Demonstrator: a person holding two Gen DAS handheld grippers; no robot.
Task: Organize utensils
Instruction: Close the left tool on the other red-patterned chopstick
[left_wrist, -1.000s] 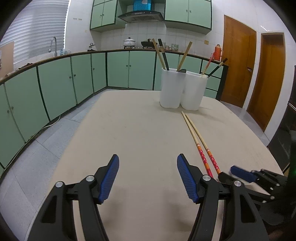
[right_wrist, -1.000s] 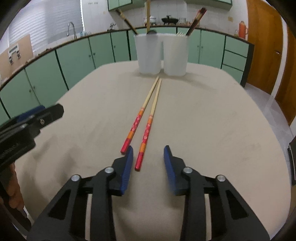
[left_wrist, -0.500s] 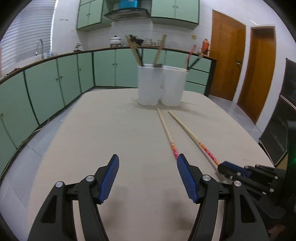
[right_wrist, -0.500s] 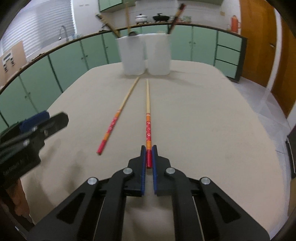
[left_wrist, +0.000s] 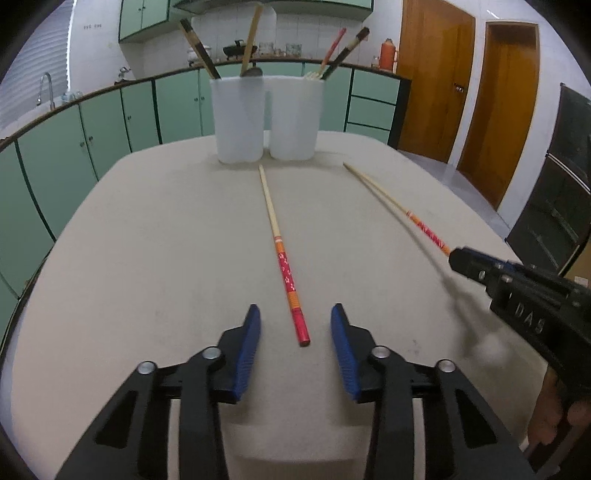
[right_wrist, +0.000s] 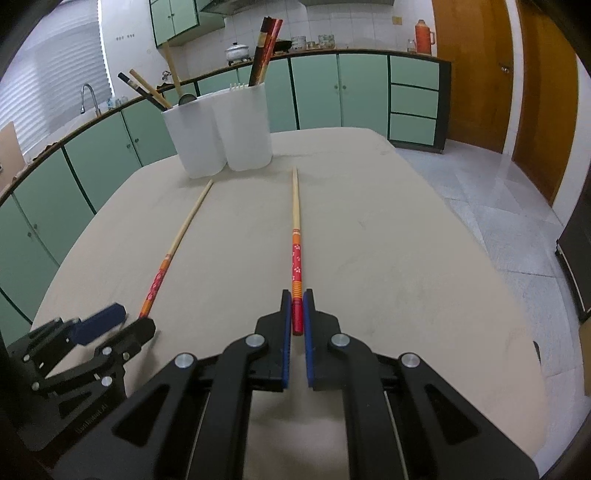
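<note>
Chopstick (left_wrist: 284, 258) — white holders (left_wrist: 266, 118) beyond, path clear

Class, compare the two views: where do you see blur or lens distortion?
Left wrist view: the right gripper at the edge is smeared, the chopstick sharp. Right wrist view: the left gripper looks blurred; the counter bows with the fisheye; corners black.

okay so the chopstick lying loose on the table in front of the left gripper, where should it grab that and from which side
Grip the loose chopstick at its red painted end, the thicker end nearest the left gripper. Come from above and behind that end, with the fingers on either side of the stick. It lies flat on the table, tapering toward the white holders. The jaws are already closing around that end, not yet touching.
</note>
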